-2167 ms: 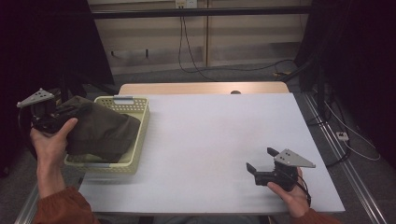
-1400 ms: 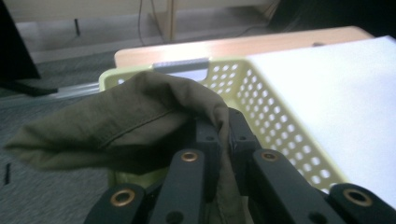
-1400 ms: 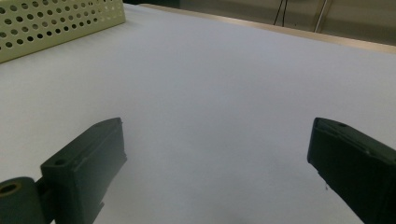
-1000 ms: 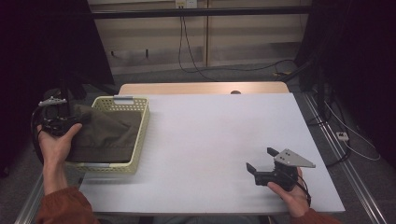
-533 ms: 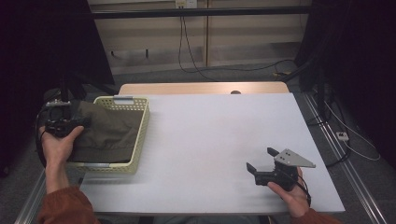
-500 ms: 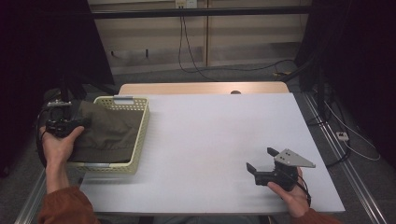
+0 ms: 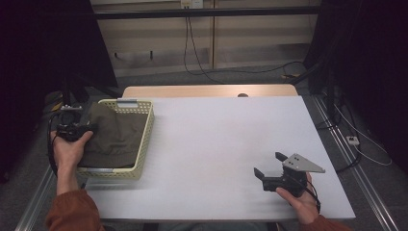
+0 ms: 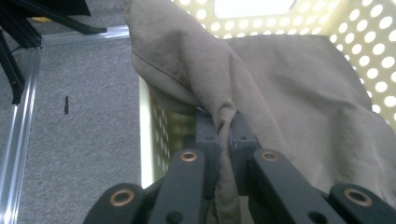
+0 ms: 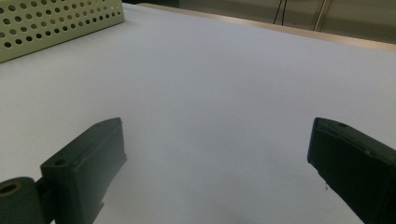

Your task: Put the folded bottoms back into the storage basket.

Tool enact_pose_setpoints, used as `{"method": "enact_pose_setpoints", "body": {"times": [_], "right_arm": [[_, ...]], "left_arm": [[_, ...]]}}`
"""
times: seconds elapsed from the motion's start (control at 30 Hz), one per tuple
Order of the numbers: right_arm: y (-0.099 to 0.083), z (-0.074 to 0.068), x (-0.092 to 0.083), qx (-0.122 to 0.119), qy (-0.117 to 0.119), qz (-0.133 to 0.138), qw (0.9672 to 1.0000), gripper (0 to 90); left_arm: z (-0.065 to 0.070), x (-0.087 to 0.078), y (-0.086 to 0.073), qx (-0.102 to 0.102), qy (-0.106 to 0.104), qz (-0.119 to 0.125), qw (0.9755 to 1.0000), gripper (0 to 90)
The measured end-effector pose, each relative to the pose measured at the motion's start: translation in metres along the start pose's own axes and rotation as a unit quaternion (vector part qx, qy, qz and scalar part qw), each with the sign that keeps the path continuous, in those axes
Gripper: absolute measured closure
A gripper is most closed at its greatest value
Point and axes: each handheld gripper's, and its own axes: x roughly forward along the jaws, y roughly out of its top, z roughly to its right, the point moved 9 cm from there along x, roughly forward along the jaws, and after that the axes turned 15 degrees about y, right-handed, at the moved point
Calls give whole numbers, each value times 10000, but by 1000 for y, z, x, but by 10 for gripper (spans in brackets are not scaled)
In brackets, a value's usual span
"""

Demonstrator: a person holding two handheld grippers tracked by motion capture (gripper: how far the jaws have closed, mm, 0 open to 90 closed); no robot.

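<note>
At tabletop's left edge, left gripper pinching a fold of soft olive-brown cloth draped in perforated pale-yellow plastic basket, basket floor hidden, right gripper gaping over bare white surface

At the frame's left, the left claw sinks, and the olive cloth flattens into the basket.

Cloth in basket, basket on table at left
</note>
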Motion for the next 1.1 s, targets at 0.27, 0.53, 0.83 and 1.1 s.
{"method": "enact_pose_setpoints", "body": {"times": [0.27,0.53,0.83,1.1], "right_arm": [[0,0,0,-7,0,-3,10000,42],[0,0,0,-4,-4,0,10000,43],[0,0,0,-11,-3,-14,10000,43],[0,0,0,-19,1,-8,10000,43]], "left_arm": [[6,9,-4,-3,-3,-157,9999,864],[12,14,-7,173,18,-350,9992,860],[13,14,-11,142,-145,-408,9990,849],[13,9,-10,-30,-482,-272,9985,807]]}}
